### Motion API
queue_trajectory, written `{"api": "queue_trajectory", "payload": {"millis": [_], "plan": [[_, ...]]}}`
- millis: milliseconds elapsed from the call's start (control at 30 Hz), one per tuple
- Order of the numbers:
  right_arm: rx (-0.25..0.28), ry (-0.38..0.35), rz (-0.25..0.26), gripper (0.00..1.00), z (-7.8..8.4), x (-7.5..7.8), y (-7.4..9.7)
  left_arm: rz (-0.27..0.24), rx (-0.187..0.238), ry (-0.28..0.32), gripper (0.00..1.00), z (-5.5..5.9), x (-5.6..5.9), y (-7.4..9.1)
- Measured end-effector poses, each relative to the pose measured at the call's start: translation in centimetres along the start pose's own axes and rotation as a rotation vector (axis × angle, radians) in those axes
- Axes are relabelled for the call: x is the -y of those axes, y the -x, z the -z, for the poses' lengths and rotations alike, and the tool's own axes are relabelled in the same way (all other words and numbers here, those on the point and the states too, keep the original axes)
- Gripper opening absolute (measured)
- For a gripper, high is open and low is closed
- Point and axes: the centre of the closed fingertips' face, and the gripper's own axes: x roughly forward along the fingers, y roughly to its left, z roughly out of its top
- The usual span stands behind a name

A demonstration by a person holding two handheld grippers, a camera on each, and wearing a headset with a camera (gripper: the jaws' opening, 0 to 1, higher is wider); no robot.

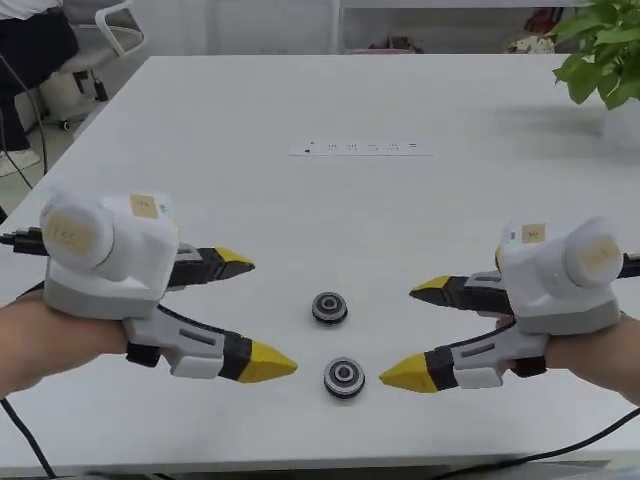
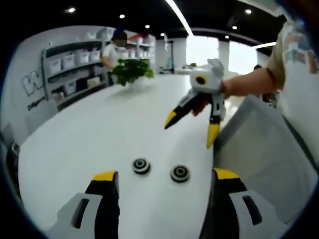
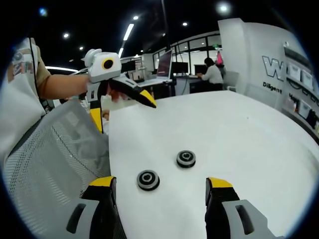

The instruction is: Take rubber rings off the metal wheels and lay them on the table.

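Observation:
Two small metal wheels with black rubber rings lie flat on the white table (image 1: 400,220). The farther wheel (image 1: 329,308) (image 2: 141,166) (image 3: 186,158) and the nearer wheel (image 1: 344,377) (image 2: 180,173) (image 3: 148,179) sit close together near the front edge. My left gripper (image 1: 262,314) (image 2: 164,175) (image 3: 123,112) hovers open just left of them, holding nothing. My right gripper (image 1: 410,334) (image 3: 160,182) (image 2: 191,132) stands open on their right, also holding nothing. Both point inward at the wheels without touching them.
A flush socket strip (image 1: 362,149) sits mid-table. A potted plant (image 1: 600,50) stands at the far right corner. An office chair (image 1: 100,30) is beyond the far left corner. A grey mesh chair (image 3: 55,149) is at the table's front edge.

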Motion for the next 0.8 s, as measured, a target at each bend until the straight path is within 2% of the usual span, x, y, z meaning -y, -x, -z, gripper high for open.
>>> {"api": "queue_trajectory", "payload": {"millis": [67, 167, 233, 433, 600, 800], "plan": [[-0.011, 0.0, 0.0, 0.71, 0.3, 0.0, -0.1, 0.003, 0.016, -0.007, 0.76, -0.2, 0.1, -0.2], [-0.022, 0.001, 0.001, 0.72, 0.8, 0.1, -0.2, 0.01, -0.02, 0.024, 0.78, 0.4, 0.2, -0.7], [-0.026, 0.01, 0.005, 0.73, 1.0, 0.3, -0.3, 0.022, -0.034, 0.02, 0.8, 0.7, 0.5, -1.0], [-0.029, 0.021, -0.003, 0.72, 1.3, 0.3, -0.9, 0.048, -0.059, 0.009, 0.77, 1.2, 1.0, -1.9], [-0.034, 0.025, -0.014, 0.72, 1.5, 0.2, -1.4, 0.063, -0.061, 0.009, 0.77, 1.2, 1.2, -2.6], [-0.047, 0.029, -0.027, 0.7, 2.0, 0.0, -1.9, 0.068, -0.063, 0.016, 0.74, 1.3, 1.0, -3.6]]}}
